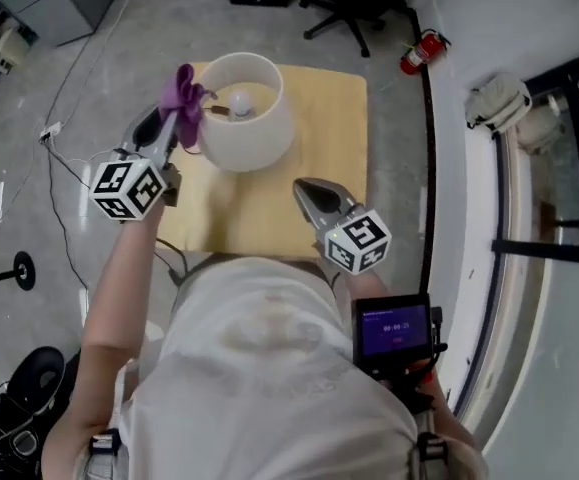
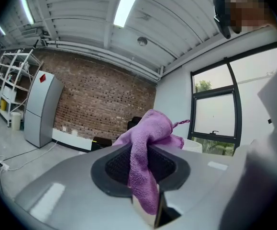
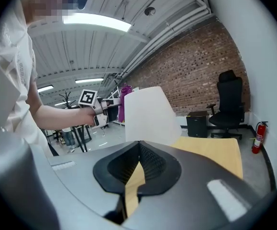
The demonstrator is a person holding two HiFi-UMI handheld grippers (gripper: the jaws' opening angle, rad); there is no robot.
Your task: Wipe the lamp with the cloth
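Gripping the purple cloth [image 1: 183, 92] tightly in the left tool [image 1: 177, 118], raised just beside the left rim of the lamp [image 1: 254, 128] standing upright on the far half of the surface [image 1: 334, 118]. Holding the right tool [image 1: 305, 188] clenched on nothing, hovering over the surface near the lamp.

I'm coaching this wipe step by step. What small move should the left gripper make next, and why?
Probably ease the left gripper toward the lampshade until the cloth presses its outer wall. The cloth is clamped in its jaws beside the shade's rim; contact isn't clear. The right gripper is shut and empty.
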